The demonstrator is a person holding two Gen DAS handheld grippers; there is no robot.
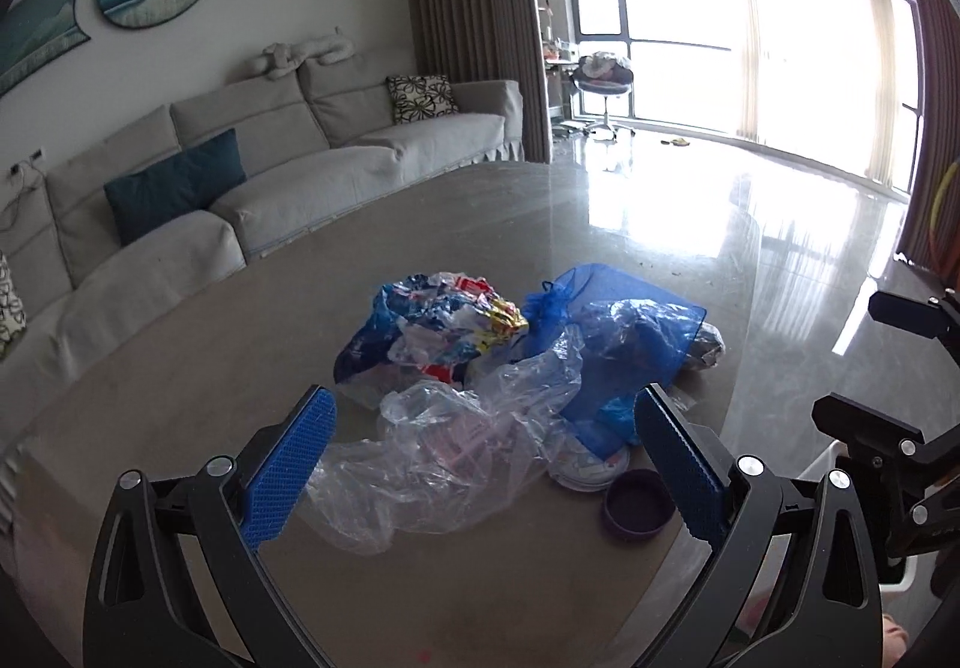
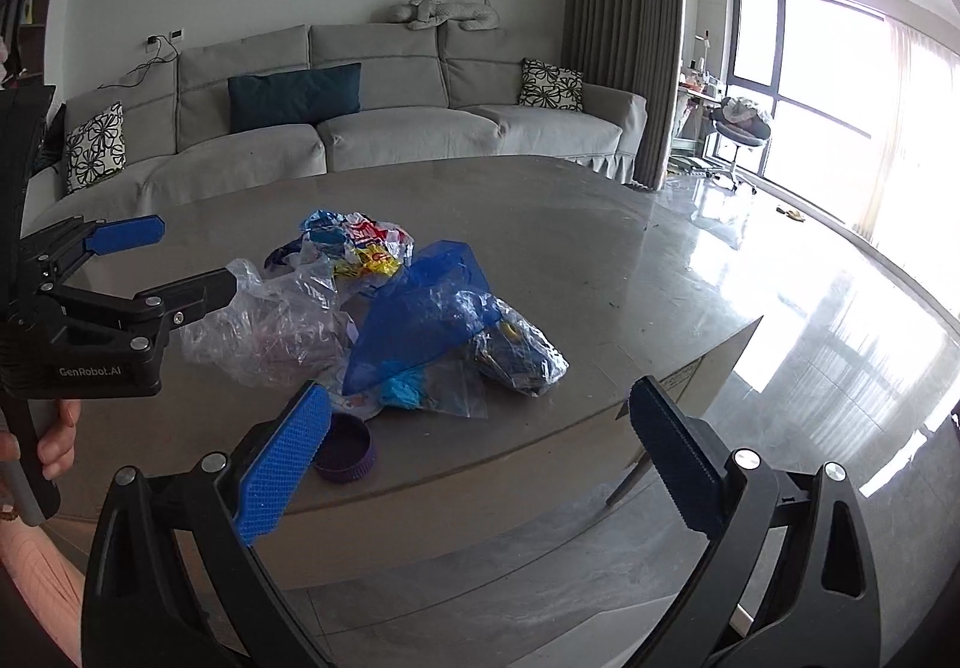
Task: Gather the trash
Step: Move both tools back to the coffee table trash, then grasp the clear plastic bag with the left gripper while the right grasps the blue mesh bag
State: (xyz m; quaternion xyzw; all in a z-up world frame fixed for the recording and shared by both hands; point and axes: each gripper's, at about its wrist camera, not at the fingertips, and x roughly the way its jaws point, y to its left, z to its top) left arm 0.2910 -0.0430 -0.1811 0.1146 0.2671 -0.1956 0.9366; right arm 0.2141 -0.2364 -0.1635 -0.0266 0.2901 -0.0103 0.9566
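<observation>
Left wrist view: the left gripper [image 1: 480,446] is spread wide and empty over the table [image 1: 180,380]. A clear bag [image 1: 456,428] lies between its jaws, wrappers [image 1: 444,320] and a blue bag [image 1: 612,332] beyond, a purple cap [image 1: 636,506] by the right jaw.

Right wrist view: the right gripper [image 2: 480,440] is wide apart, empty, with the cap [image 2: 345,449] beside its left jaw and the trash ahead.

Tool pads [image 1: 288,467] showing bright blue with a fine waffle texture on black arms. Bench [image 1: 240,344] reading grey-beige, glossy. Clear crumpled bag [image 1: 456,446] showing see-through. Blue sheer bag [image 1: 624,350] glowing deep blue. Wrapper wad [image 1: 438,326] mixing blue, white, red and yellow. Cap [image 1: 639,503] looking dark purple. Sofa [image 2: 384,128] showing light grey, teal cushion [image 2: 294,95] plain, white cushion [image 2: 551,84] carrying a black flower print.
</observation>
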